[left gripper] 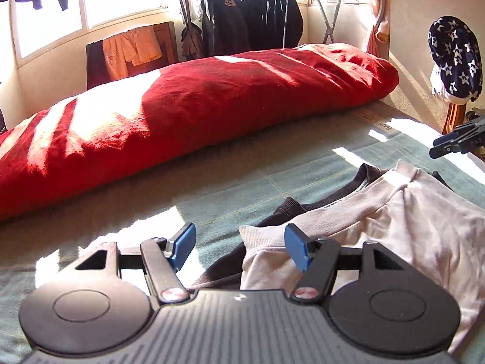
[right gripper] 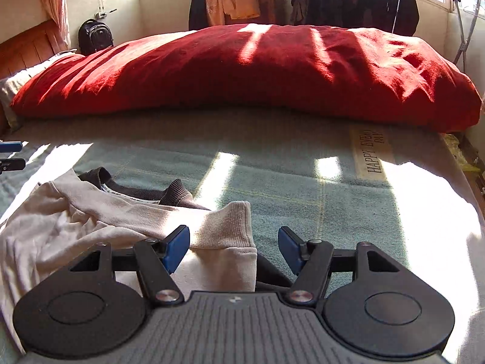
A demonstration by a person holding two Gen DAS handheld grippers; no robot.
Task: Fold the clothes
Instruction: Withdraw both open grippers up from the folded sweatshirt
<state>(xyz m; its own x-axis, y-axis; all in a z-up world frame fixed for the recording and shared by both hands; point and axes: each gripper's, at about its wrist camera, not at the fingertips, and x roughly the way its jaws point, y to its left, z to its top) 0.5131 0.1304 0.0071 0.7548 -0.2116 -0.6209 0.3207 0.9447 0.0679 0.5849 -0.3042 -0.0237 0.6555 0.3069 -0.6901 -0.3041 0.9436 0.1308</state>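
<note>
A cream sweatshirt (left gripper: pixel 409 218) lies crumpled on the green blanket (left gripper: pixel 242 176), with a black garment (left gripper: pixel 291 206) under it showing a dark ribbed collar. My left gripper (left gripper: pixel 239 248) hovers open over the sweatshirt's left edge, its blue pads clear of the fabric. The right gripper's dark fingers (left gripper: pixel 454 144) show at the far right. In the right wrist view the cream sweatshirt (right gripper: pixel 60 221) fills the lower left, and its ribbed cuff (right gripper: pixel 230 224) lies below my right gripper (right gripper: pixel 233 248), which is open with no pad pressing on it. The left gripper (right gripper: pixel 10 154) peeks in at the left edge.
A big red duvet (right gripper: pixel 242 69) lies across the back of the bed. Behind it a drying rack holds dark jackets (left gripper: pixel 251 15). A black backpack (right gripper: pixel 95 36) stands at the back left. A star-patterned cloth (left gripper: pixel 454 57) hangs on a chair at the right.
</note>
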